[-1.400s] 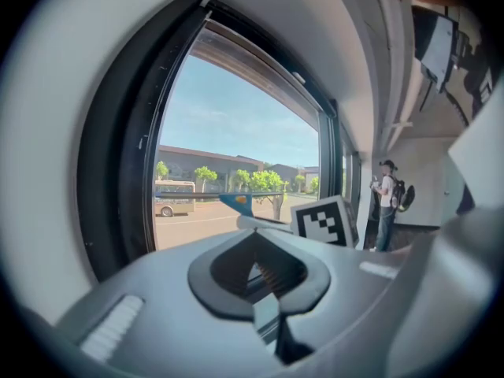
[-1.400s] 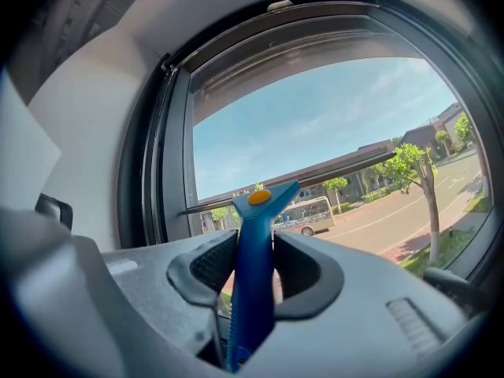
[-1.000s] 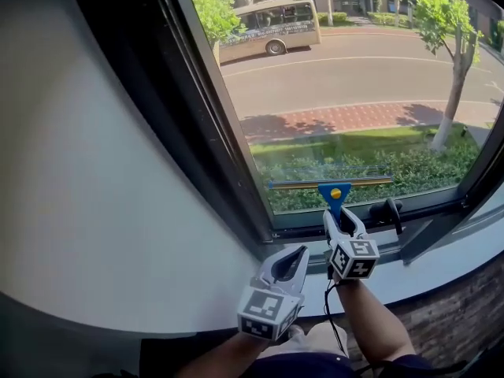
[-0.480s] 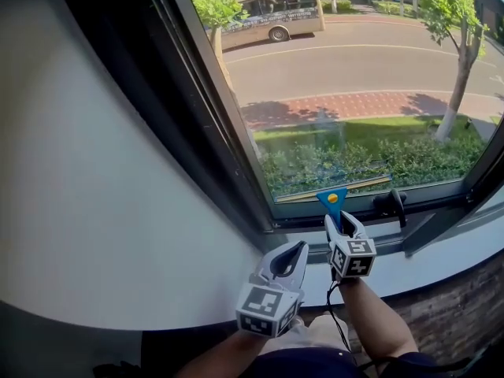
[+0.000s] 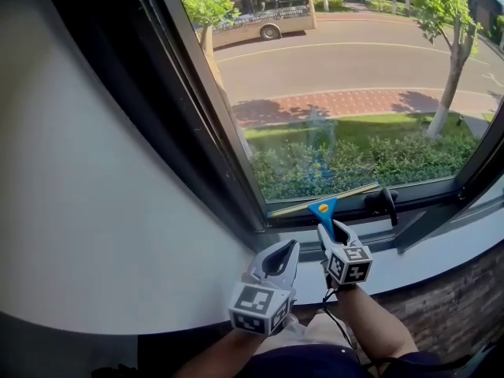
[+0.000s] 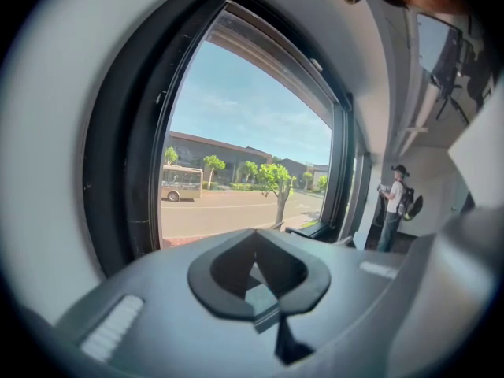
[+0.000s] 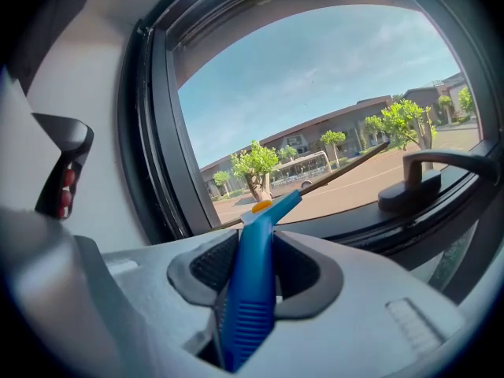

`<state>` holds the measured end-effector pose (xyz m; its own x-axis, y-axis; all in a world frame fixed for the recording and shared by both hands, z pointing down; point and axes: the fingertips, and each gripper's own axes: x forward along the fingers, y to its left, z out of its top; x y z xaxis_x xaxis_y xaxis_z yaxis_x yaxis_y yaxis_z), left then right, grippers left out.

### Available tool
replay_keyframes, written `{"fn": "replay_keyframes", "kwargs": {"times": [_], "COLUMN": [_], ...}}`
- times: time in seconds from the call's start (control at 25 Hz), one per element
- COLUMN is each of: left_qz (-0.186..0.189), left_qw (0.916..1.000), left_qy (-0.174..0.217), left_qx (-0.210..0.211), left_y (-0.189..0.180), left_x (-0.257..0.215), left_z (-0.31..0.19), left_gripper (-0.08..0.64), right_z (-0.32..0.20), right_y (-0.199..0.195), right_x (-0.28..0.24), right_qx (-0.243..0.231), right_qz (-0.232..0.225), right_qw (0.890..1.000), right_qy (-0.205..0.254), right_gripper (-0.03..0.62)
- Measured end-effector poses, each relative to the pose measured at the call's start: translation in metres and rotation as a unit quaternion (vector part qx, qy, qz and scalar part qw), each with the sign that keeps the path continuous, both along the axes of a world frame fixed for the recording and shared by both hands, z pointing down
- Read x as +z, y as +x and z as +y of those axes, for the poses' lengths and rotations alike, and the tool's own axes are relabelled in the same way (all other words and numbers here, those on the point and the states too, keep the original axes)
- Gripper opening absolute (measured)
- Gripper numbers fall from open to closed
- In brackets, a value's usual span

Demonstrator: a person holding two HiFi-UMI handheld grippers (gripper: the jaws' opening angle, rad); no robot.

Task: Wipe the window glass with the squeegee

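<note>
left tongs (image 5: 285,250) hovering pressed together, gripping nothing, beside right tongs (image 5: 331,231) pinching blue squeegee (image 5: 324,206) by its handle, blade lying tilted along bottom edge of window glass (image 5: 339,93), just left of window latch (image 5: 383,201)

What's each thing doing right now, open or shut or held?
squeegee, held by its blue handle, blade low on the glass.
right gripper, shut on the squeegee.
left gripper, shut, holding nothing.
window handle, pointing down.
</note>
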<state>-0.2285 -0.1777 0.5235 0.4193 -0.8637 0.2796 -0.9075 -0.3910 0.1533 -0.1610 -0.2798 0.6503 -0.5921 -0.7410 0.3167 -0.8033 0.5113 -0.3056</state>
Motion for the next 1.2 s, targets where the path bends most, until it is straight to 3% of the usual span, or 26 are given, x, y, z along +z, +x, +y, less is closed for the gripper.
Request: {"fn": "replay_keyframes", "kwargs": {"times": [0.2,0.56,0.76,1.0,1.2], "left_qz": [0.031,0.103,0.1,0.066,0.068], "left_qw": [0.9995,0.9925,0.9919,0.9971,0.9946], "left_qy": [-0.007,0.026,0.045,0.035,0.044], "left_qx": [0.008,0.061,0.063,0.013,-0.065], "left_y": [0.0,0.026,0.049,0.061,0.042], "left_x": [0.01,0.005,-0.006,0.013,0.016], "left_z": [0.002,-0.005,-0.029,-0.038,-0.042], "left_gripper": [-0.003,-0.003,-0.003,-0.003,-0.003], "right_z": [0.013,0.025,0.032,0.03,-0.003], "right_y": [0.033,0.131,0.2,0.264,0.258], "right_x": [-0.031,-0.144,-0.166,-0.17,-0.157], "right_qx": [-0.001,0.048,0.092,0.086,0.024], "right_qz": [-0.018,0.022,0.035,0.038,0.011], "right_qw": [0.998,0.982,0.975,0.971,0.975], "right_qy": [0.058,0.18,0.2,0.219,0.219], "right_gripper": [0.141,0.141,0.141,0.141,0.141]}}
